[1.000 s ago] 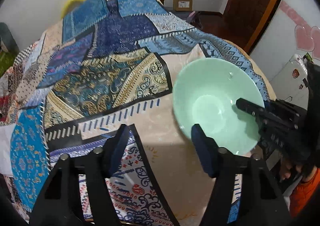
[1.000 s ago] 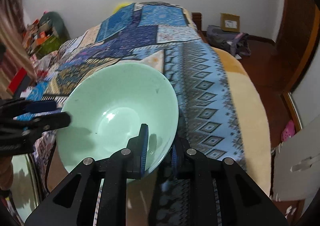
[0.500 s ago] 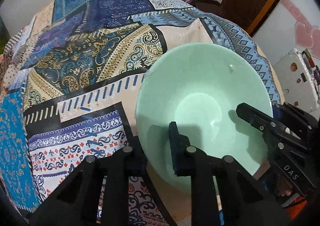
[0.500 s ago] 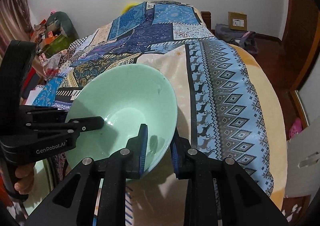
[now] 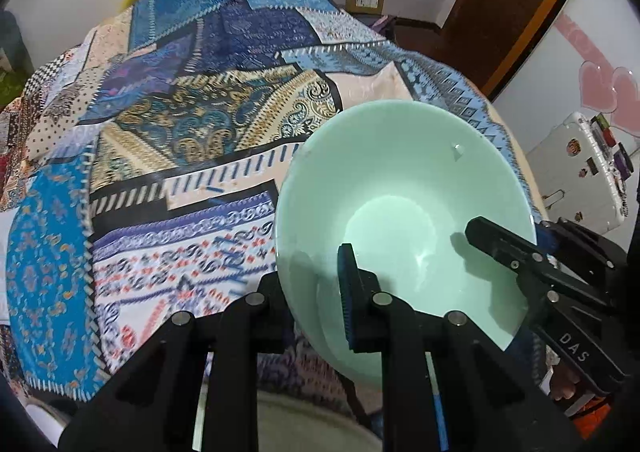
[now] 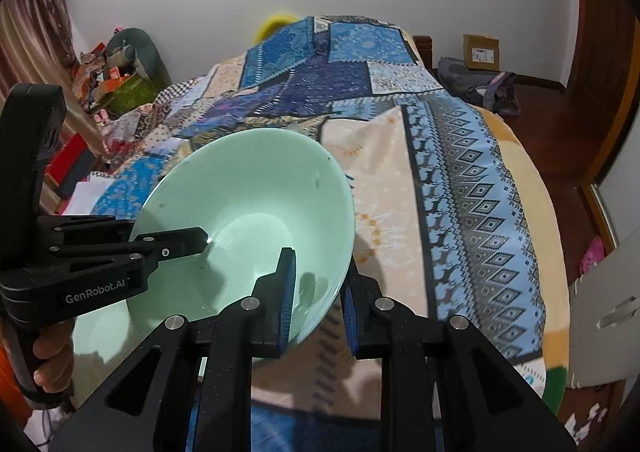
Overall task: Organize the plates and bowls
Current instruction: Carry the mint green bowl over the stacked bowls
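Note:
A mint-green bowl [image 5: 404, 187] is held above the patterned bedspread, tilted. My left gripper [image 5: 310, 284] is shut on its near left rim, one finger inside, one outside. My right gripper [image 6: 320, 288] is shut on the opposite rim of the bowl [image 6: 248, 211]. The right gripper also shows in the left wrist view [image 5: 516, 252], and the left gripper shows in the right wrist view [image 6: 172, 248]. A pale green dish [image 6: 104, 336] lies under the bowl, mostly hidden.
The patchwork bedspread [image 5: 192, 123] covers the whole surface. A white suitcase [image 5: 576, 167] stands at the right. A cardboard box [image 6: 480, 47] and a bag [image 6: 476, 79] lie on the wood floor by the far wall. Clutter [image 6: 116, 79] sits at the left.
My left gripper moved in from the bedspread and shut on the bowl's rim. The bowl, held all along by the right gripper, has risen and tilted a little.

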{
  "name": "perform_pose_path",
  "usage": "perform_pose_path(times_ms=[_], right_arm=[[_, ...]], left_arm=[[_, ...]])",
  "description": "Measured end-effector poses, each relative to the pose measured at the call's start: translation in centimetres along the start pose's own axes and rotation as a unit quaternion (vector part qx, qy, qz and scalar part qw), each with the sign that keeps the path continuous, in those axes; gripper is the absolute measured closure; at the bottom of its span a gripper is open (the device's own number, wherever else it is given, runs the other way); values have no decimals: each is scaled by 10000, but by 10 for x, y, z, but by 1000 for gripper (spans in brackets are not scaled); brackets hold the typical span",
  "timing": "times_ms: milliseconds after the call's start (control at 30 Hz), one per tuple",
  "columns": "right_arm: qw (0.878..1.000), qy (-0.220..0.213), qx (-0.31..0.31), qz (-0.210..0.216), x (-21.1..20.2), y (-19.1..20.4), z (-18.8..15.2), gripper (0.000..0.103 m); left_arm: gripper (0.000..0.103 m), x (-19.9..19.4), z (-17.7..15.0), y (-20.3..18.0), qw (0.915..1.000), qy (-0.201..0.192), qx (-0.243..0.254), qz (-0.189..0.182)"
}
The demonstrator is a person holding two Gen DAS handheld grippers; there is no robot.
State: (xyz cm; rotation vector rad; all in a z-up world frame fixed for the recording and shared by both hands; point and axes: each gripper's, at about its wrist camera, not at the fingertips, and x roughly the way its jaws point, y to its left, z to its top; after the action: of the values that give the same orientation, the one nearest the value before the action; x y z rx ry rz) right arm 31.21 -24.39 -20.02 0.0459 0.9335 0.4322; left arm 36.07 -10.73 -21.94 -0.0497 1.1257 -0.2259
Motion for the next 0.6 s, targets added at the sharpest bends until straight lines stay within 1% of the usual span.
perform_pose_path(times_ms=[300,433,600], right_arm=[[9996,-243,-87,113,-33,33,-7,84],[9992,-331,-148,170,-44,49,-10,84],[9983,-443,-264,266,-58,73,-15,84]], left_arm=[[85,-53,-28,6,9996,-249,-72,80],[85,-80,-42,7,9990,-418,-56,165],[85,-114,-60,14,9978,-618,-151,208]])
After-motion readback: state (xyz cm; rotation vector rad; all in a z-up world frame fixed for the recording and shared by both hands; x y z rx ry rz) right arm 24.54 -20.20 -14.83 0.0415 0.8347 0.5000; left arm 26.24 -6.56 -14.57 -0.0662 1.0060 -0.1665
